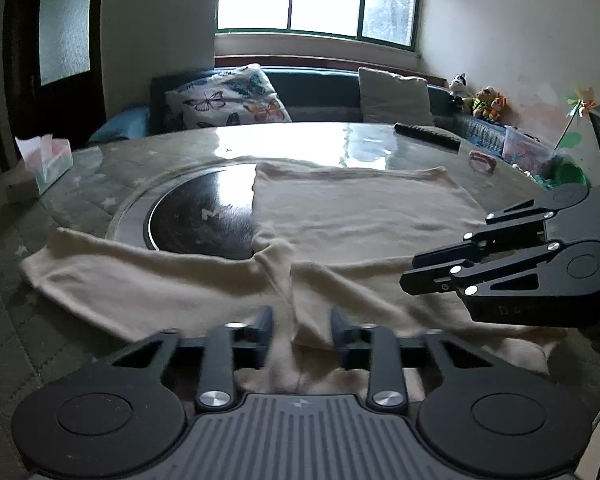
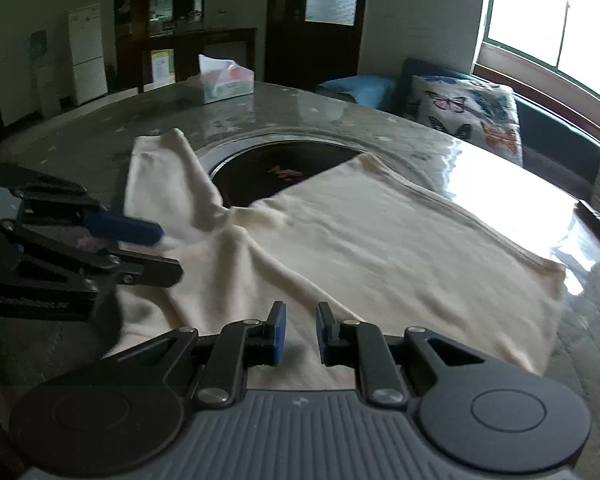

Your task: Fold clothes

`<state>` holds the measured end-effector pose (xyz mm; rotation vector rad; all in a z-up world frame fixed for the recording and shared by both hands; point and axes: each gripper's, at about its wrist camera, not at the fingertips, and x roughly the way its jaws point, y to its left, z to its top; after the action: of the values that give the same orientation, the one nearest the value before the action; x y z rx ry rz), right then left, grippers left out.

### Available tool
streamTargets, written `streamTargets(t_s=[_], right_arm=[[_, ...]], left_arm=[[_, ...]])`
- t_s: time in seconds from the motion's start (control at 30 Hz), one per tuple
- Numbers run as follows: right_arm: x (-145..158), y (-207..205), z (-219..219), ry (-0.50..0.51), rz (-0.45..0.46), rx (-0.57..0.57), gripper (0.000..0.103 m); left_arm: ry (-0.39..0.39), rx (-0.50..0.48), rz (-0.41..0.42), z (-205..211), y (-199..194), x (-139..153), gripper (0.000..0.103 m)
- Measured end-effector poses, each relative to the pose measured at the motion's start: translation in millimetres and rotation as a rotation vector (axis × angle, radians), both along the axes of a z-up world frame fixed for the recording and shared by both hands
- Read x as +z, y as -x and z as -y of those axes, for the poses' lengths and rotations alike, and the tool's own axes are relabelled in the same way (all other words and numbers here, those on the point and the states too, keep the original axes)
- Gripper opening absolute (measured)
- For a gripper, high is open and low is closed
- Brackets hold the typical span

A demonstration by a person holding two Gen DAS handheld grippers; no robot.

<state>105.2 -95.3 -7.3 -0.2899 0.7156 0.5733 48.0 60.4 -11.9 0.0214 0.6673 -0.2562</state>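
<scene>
A cream long-sleeved top (image 1: 360, 216) lies spread on the round glass-topped table (image 1: 148, 152). One sleeve (image 1: 112, 276) stretches to the left, and a raised crease (image 1: 284, 272) runs toward me. My left gripper (image 1: 302, 330) is open, low over the near hem, with the crease rising between its fingers. My right gripper (image 1: 436, 258) hovers at the right over the top's near right part. In the right wrist view the right gripper (image 2: 302, 332) stands open above the top (image 2: 380, 248). There the left gripper (image 2: 166, 254) is open beside the sleeve (image 2: 160, 176).
A dark round hob (image 1: 204, 212) is set in the table's middle, partly under the top. A tissue box (image 1: 48, 160) stands far left. A black remote (image 1: 428, 136), a plastic tub (image 1: 524, 148) and small items sit far right. A sofa with pillows (image 1: 228, 100) lies behind.
</scene>
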Motion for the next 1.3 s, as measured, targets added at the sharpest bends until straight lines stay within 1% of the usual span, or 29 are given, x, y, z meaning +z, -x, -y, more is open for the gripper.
streamTargets(t_s=[0.07,0.13,0.3,0.37,0.43,0.47,0.5,0.57,0.63,0.7,0.77,0.83,0.9,1.0,1.07,1.1,1.2,1.23,1.27,1.3], right_arm=[[-0.8,-1.4,-7.2,0.003,0.000,0.014,0.017],[-2.1,-2.4,-14.4,0.006,-0.001,0.028,0.017],[-4.3,0.3,-32.8,0.020,0.011,0.079,0.017],[-4.2,0.9,-37.7,0.020,0.011,0.095,0.018],[-4.1,1.6,-42.5,0.021,0.011,0.111,0.018],[-4.0,1.9,-45.0,0.021,0.011,0.120,0.018],[-4.0,2.2,-47.4,0.022,0.011,0.128,0.018],[-3.9,2.9,-52.2,0.023,0.011,0.144,0.018],[-3.8,3.5,-57.1,0.023,0.012,0.160,0.018],[-2.5,4.2,-59.5,0.021,0.013,0.169,0.022],[0.5,5.1,-58.0,0.015,0.019,0.168,0.034],[3.9,6.4,-56.6,0.011,0.028,0.168,0.035],[7.3,7.5,-55.1,0.004,0.036,0.167,0.035],[10.0,6.5,-53.1,-0.004,0.033,0.161,0.036],[10.6,5.5,-52.4,-0.005,0.032,0.155,0.039],[10.9,5.0,-52.1,-0.005,0.031,0.152,0.040],[11.5,4.6,-50.2,-0.001,0.029,0.136,0.042],[11.4,4.1,-49.7,0.007,0.026,0.128,0.045],[11.5,3.6,-48.7,0.013,0.027,0.116,0.048],[11.6,3.0,-47.5,0.020,0.028,0.103,0.048]], left_arm=[[0.010,0.003,-0.004,-3.7,0.0,-0.7,0.005],[0.014,0.010,-0.003,-6.9,0.6,-0.2,0.002],[0.018,0.021,-0.004,-17.4,0.6,2.2,0.002],[0.014,0.034,-0.002,-23.3,0.0,3.4,0.005],[0.007,0.073,0.009,-32.3,-2.5,6.0,0.007],[0.001,0.105,0.013,-38.5,-5.4,7.1,0.014],[-0.006,0.136,0.017,-44.9,-8.5,8.2,0.019],[-0.022,0.217,0.027,-59.6,-16.1,10.4,0.055],[-0.045,0.304,0.043,-75.9,-25.2,12.1,0.057],[-0.051,0.370,0.038,-92.1,-34.4,10.9,0.057],[-0.054,0.433,0.030,-108.3,-43.7,9.5,0.057],[-0.058,0.497,0.022,-124.6,-53.0,8.1,0.057],[-0.061,0.561,0.014,-140.8,-62.3,6.6,0.055],[-0.058,0.598,-0.012,-155.1,-74.8,0.5,0.054],[-0.047,0.598,-0.032,-158.8,-81.0,-4.0,0.042],[-0.040,0.596,-0.039,-160.2,-83.4,-6.0,0.041],[-0.046,0.579,-0.029,-159.6,-86.3,-7.3,0.027],[-0.042,0.575,-0.030,-159.1,-86.8,-6.6,0.016],[-0.040,0.570,-0.030,-157.6,-86.5,-5.3,0.012],[-0.038,0.565,-0.029,-156.0,-86.2,-4.0,0.011]])
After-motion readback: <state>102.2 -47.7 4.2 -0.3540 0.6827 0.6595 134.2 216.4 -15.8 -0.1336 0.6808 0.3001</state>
